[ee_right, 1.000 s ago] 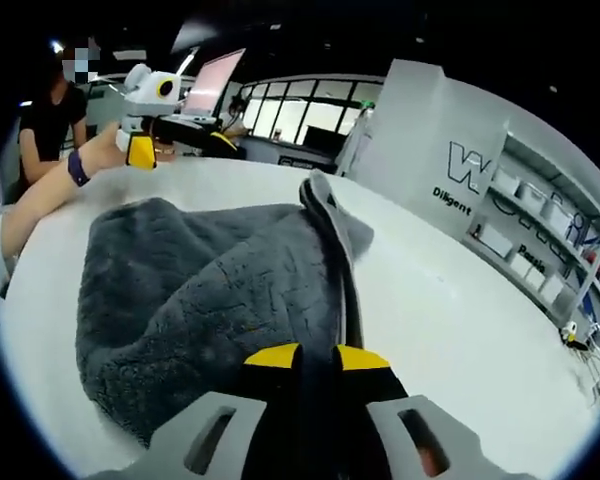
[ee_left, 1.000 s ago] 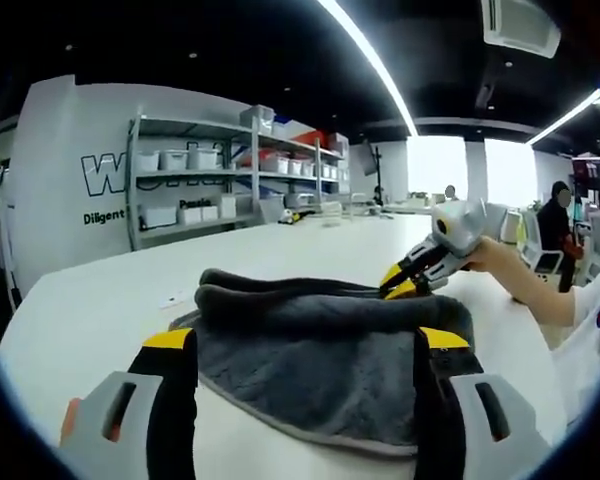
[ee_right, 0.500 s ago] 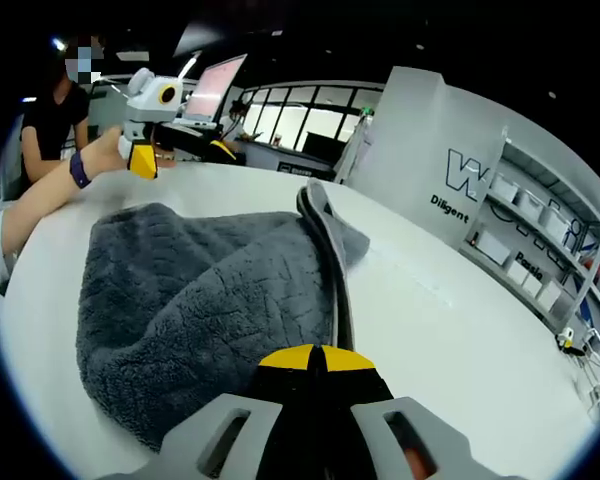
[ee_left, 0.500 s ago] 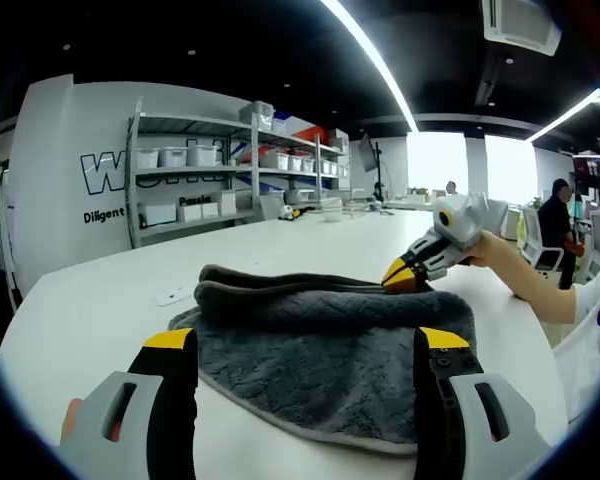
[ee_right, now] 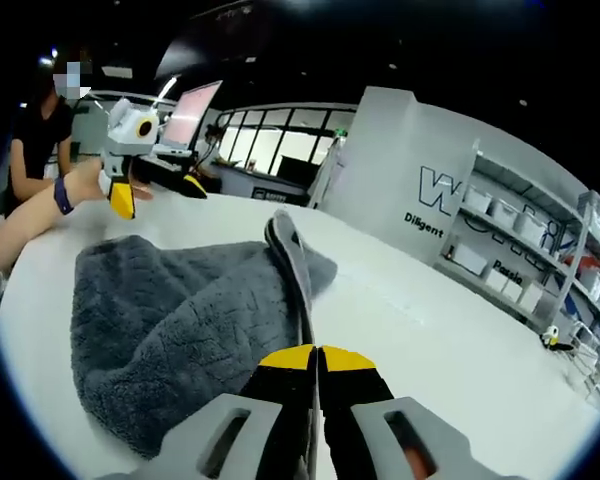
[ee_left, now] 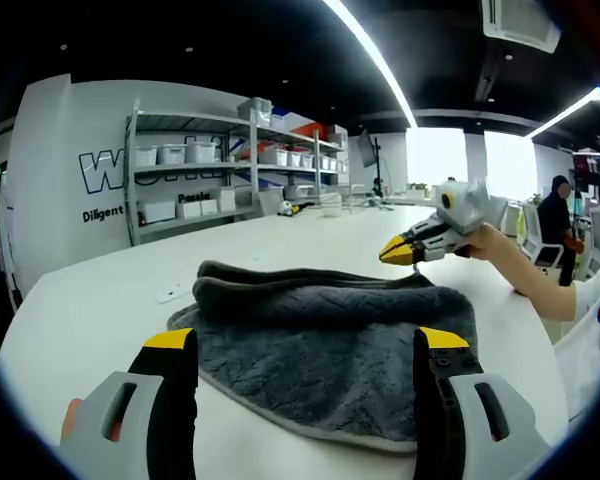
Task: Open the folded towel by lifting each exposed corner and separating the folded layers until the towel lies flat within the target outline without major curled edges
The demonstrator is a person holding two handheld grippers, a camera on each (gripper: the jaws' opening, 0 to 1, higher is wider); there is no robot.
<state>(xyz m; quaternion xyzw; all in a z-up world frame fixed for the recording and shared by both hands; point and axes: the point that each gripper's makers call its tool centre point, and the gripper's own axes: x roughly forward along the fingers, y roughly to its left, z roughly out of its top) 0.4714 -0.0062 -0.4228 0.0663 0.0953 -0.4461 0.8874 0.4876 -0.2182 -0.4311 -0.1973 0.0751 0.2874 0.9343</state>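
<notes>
In the right gripper view the right gripper [ee_right: 316, 352] is seen with its jaws closed together on an edge of the grey towel [ee_right: 180, 330], which runs up from between the yellow tips as a raised ridge and spreads to the left of the jaws over the white table [ee_right: 460, 330]. In the left gripper view the left gripper [ee_left: 305, 345] is held with its jaws spread wide and nothing between them; the towel lies just ahead of and between the two tips, folded, with stacked layers visible at its far edge. A slip is judged the chief risk: only a thin edge appears to be pinched, and if two layers have been caught together, which cannot be told here, the fold would be dragged across the table rather than opened, or a curled edge left behind. With the left jaws idle, nothing pins the lower layer. White bins [ee_left: 175, 158] stand on a shelving rack [ee_left: 230, 170] far beyond the jaws; their contents cannot be made out.
</notes>
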